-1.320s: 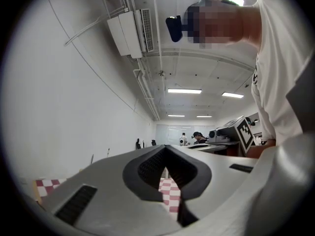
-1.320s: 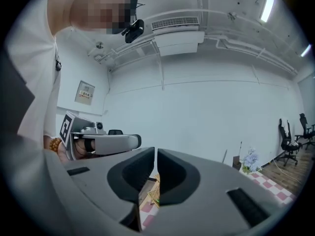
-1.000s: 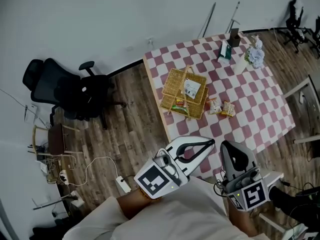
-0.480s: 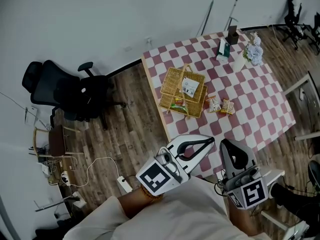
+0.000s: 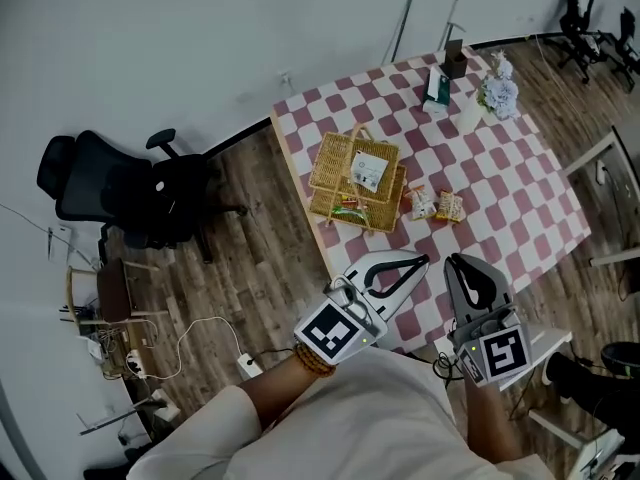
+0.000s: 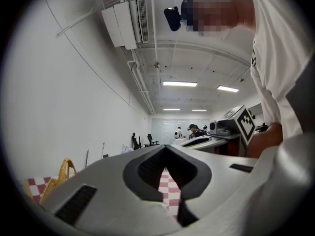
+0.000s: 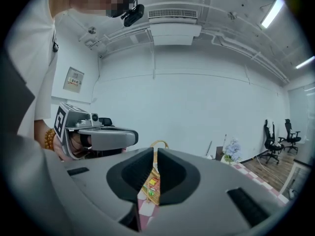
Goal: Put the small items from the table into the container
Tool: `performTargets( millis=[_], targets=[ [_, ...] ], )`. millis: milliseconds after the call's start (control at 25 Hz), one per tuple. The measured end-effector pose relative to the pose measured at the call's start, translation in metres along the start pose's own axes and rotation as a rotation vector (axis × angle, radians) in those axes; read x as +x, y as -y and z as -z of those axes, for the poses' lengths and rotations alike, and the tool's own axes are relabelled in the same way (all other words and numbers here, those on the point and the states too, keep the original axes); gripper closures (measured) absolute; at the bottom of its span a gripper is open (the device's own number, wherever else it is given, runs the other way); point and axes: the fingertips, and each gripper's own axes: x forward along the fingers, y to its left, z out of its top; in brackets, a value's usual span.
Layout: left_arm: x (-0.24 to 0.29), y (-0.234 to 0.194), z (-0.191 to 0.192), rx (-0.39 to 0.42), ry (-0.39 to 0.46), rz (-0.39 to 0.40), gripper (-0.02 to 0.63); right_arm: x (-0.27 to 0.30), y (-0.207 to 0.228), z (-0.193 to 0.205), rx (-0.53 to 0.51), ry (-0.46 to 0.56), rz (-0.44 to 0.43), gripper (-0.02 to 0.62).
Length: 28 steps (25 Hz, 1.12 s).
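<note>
A wicker basket [image 5: 355, 180] with a handle stands on the checked table [image 5: 500, 193], with a white packet and coloured packets in it. Two small snack packets [image 5: 421, 204] [image 5: 451, 207] lie on the cloth just right of the basket. My left gripper [image 5: 421, 261] hovers at the table's near edge with its jaws shut and nothing in them [image 6: 165, 149]. My right gripper [image 5: 455, 262] hangs beside it, well short of the packets. Its jaws are opening to a narrow slit [image 7: 154, 154] with nothing between them. Through the slit I see the basket [image 7: 152, 185].
A green-and-white box [image 5: 435, 86], a dark holder [image 5: 455, 64] and a bunch of pale flowers [image 5: 498, 96] stand at the table's far end. A black office chair [image 5: 120, 183] is on the wooden floor at left. A power strip [image 5: 245, 366] with cable lies nearer.
Both grippers have come lower and closer to the table's near edge. The table sits a little further up and left in the head view.
</note>
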Motion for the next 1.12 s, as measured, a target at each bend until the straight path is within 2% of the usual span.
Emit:
performTargets(
  millis=[280,440,480,520,800,1000,1120],
  targets=[
    [0.041,-0.019,0.035,-0.01,-0.019,0.027,0.581,0.018,0.038,0.057,-0.001,-0.1,0.05,0.537],
    [0.063,-0.034,0.067,0.07,-0.035,0.054,0.581,0.03,0.059,0.094,-0.006,-0.186,0.069,0.505],
    [0.068,-0.038,0.077,0.067,-0.044,0.057,0.581,0.034,0.064,0.104,-0.01,-0.21,0.071,0.503],
    [0.073,-0.042,0.088,0.053,-0.056,0.057,0.581,0.037,0.068,0.114,-0.016,-0.234,0.074,0.482],
    [0.098,-0.072,0.162,-0.058,-0.151,0.015,0.581,0.064,0.1,0.189,-0.059,-0.383,0.082,0.479],
    [0.119,-0.09,0.2,-0.093,-0.201,0.01,0.58,0.087,0.123,0.232,-0.095,-0.478,0.082,0.476],
    [0.128,-0.098,0.224,-0.134,-0.237,0.005,0.58,0.099,0.131,0.257,-0.102,-0.531,0.077,0.446]
  ],
)
